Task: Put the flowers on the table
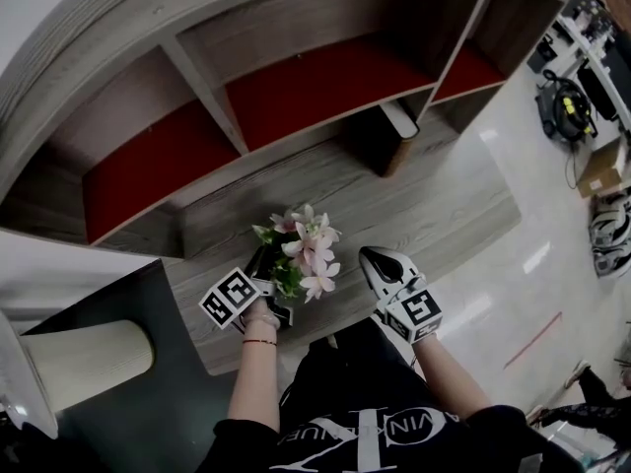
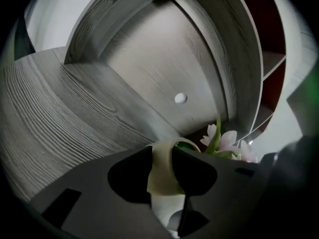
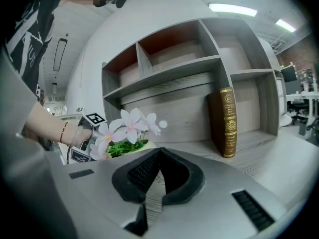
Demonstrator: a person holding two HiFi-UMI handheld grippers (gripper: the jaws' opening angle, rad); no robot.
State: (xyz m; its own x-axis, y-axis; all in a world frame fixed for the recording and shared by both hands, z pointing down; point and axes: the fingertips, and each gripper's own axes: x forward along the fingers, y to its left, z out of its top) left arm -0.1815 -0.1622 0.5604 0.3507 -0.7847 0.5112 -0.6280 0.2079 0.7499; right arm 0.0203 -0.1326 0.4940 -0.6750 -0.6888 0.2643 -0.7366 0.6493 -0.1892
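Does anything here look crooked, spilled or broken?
Nothing stands out. The flower pot sits upright in the jaws of the left gripper, its pink flowers intact, and the brown book stands straight on the wooden desk.

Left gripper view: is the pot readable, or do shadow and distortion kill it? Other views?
Left gripper view: strong fisheye bends the shelf grain, corners vignette black, the fingers sit in shadow, yet the pale pot between them reads clearly; flowers are soft. Right gripper view: ceiling light blows out, flowers sharp. Head view: glare streaks on the floor.
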